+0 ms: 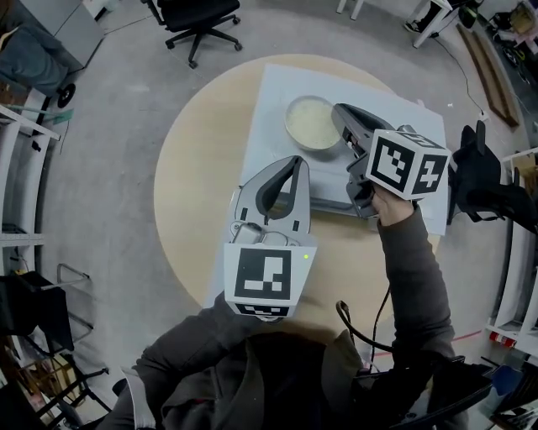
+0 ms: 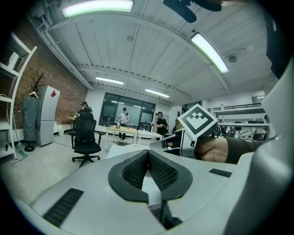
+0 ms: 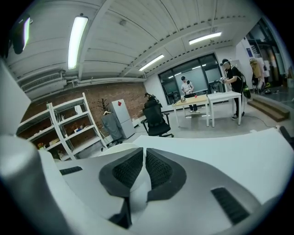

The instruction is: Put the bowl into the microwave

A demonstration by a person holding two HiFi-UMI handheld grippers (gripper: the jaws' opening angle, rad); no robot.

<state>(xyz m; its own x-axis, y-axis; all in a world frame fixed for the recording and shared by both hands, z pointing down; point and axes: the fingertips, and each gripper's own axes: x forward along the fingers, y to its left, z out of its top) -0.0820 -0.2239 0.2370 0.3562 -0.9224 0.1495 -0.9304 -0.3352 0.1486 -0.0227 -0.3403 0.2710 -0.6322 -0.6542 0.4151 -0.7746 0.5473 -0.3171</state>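
Left gripper closest to me: pads pressed together, empty, held over middle of table. Right gripper pads pinch right rim of bowl, thin white wall caught between them. One bowl, round so no long axis, upright, mouth up, on far part of white sheet. Two grippers, one sheet, one round table. Left gripper on near side of bowl, apart from it. One office chair beyond table.

Head view steeply above table; others level
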